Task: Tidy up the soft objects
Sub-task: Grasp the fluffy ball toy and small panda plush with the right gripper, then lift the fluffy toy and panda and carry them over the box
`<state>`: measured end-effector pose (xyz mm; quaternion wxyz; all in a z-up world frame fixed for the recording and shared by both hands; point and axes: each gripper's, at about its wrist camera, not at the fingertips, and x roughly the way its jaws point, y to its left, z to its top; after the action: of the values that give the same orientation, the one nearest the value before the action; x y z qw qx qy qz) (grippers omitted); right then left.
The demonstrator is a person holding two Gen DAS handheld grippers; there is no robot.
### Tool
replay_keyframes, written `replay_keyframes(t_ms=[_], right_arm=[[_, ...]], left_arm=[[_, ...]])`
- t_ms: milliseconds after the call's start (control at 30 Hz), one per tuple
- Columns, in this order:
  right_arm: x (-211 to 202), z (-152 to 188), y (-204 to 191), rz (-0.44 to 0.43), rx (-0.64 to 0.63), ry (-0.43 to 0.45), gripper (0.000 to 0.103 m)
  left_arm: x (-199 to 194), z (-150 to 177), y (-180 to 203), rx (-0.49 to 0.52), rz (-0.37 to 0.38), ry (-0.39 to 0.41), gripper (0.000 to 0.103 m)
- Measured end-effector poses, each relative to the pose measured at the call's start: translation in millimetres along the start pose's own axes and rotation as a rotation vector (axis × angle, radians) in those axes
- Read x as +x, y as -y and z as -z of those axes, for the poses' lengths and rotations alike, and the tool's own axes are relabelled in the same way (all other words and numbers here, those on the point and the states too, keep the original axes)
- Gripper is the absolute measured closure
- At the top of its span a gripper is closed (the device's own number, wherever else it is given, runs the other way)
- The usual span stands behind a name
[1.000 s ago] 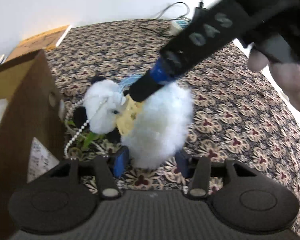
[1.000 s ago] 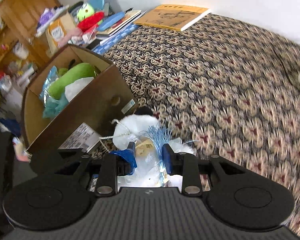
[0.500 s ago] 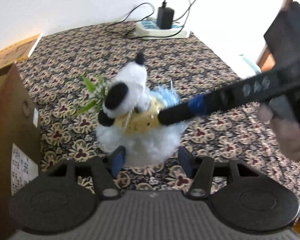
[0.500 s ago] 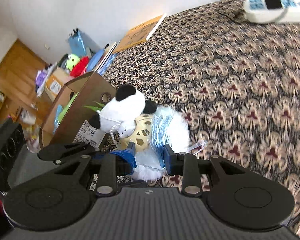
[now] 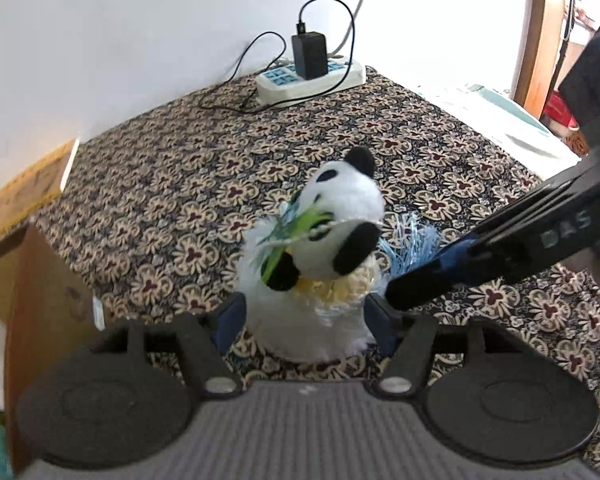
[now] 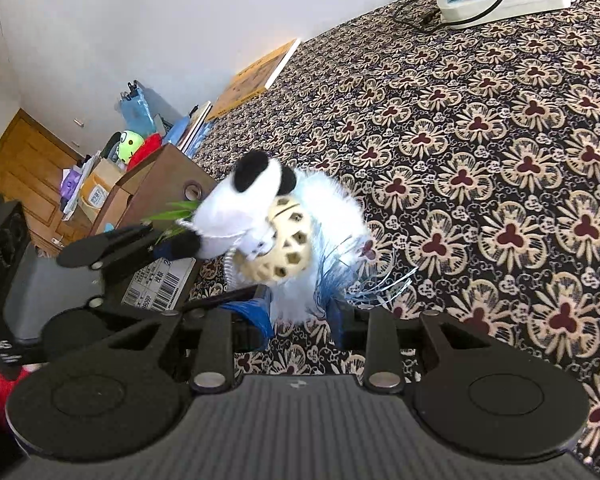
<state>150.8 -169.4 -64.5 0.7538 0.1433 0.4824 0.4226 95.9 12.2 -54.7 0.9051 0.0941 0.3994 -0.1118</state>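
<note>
Your right gripper (image 6: 300, 310) is pinched down on the fluffy white base of the panda toy (image 6: 260, 224), its fingers closed nearly to the width of the fur, and the toy stands up directly ahead of those fingers with its black-eared head tipped toward your left. Your left gripper (image 5: 304, 320) sits with its jaws spread wide, one fingertip on either side of the same white base; the fur looks to brush both pads, but you cannot tell from here whether they press it, so treat that side as not yet holding. The cardboard box (image 6: 160, 188) lies ahead and to the left of your right gripper, just beside the toy, with other soft things visible past its rim. Judging by this, the step in hand is getting the toy into that box. Keep your right grip low on the base, since the head, the cream perforated ball (image 6: 284, 252) and the blue streamers (image 6: 340, 276) are loose and likely to flop. Either close your left gripper to steady the toy or draw it clear, so the two tools do not tangle over the patterned bedcover (image 6: 480, 160).
</note>
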Motion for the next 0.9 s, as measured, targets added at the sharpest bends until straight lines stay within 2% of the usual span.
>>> replay_keyframes(t_ms=[100,267,367,567,667,700,767,900], right_arm=[[-15.7,1.2,5.4,0.027,0.007,0.027,0.089],[-56.5,-5.9,22.5,-0.081,0.175,0.205,0.089],[-57.4,-16.2,35.6,-0.123,0.268,0.275,0.087],[-19.8,-25.4,36.0,-0.069,0.303,0.158,0.087],[-2.5,-15.6,38.0,-0.125,0.358,0.087,0.088],[0.1,-13.1,36.4,-0.139,0.363,0.084,0.088],[0.3,-10.9,30.8,-0.141,0.345,0.098,0.091],[1.3,-10.9,20.6,-0.167,0.339,0.104,0.094]], left_arm=[[7.5,0.6,2.5,0.019,0.002,-0.010,0.037],[7.8,0.6,2.4,0.004,0.023,-0.013,0.037],[10.5,-0.3,2.4,-0.002,0.018,-0.017,0.037],[14.7,-4.8,3.3,-0.016,0.008,-0.021,0.037],[18.4,-5.8,6.1,-0.008,0.013,-0.021,0.037],[19.4,-5.9,7.6,-0.007,0.016,-0.022,0.037],[19.6,-5.5,9.2,-0.012,0.005,-0.018,0.044],[14.3,-7.2,2.6,-0.055,0.023,-0.017,0.053]])
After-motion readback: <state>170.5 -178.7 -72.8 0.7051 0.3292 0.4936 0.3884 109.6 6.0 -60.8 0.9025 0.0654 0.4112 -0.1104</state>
